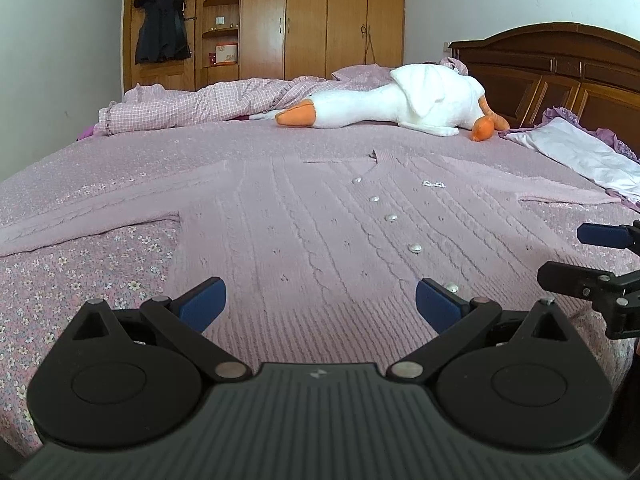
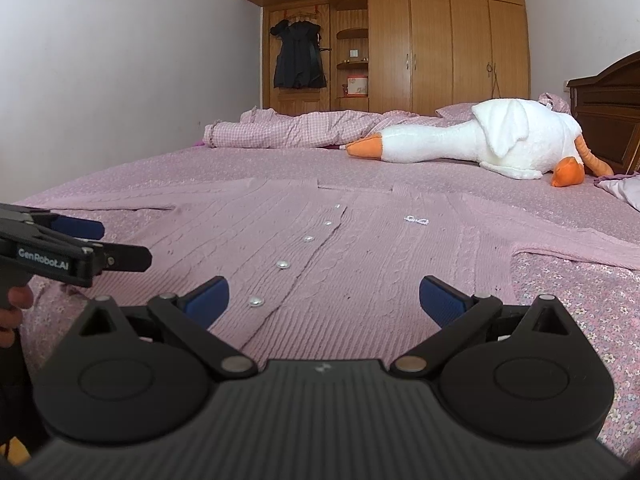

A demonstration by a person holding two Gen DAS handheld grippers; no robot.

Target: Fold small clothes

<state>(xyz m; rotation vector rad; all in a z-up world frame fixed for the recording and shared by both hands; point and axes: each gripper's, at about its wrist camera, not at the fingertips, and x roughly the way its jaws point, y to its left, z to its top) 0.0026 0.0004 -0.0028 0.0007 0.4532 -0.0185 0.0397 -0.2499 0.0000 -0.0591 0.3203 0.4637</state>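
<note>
A: Status?

B: Both claws spread wide, holding nothing. Left claw (image 1: 320,304) and right claw (image 2: 324,300) hover low over the hem end of the pink knit cardigan (image 1: 304,232).

A: Where's the garment exactly?

B: Flat on the bed (image 1: 80,292), front up, buttoned, collar pointing away from me toward the plush goose (image 1: 400,108). Sleeves out to both sides. My guess: it's spread like that so the fold lines are easy to reach.

A: Relative to the claws?

B: Hem sits right under both. On left wrist view the button row (image 1: 415,247) runs up just inside the right-hand finger; on right wrist view it runs just inside the left-hand finger. So the claws straddle the placket, one per half, side by side.

A: Touching fabric?

B: Can't tell. Close, fingers look just above the knit.

A: Clutter?

B: Goose and checked quilt (image 2: 288,132) well apart, beyond the collar. A pale pillow (image 1: 580,156) near the right sleeve.

A: Progress?

B: No fold visible yet, I'd say start.
</note>
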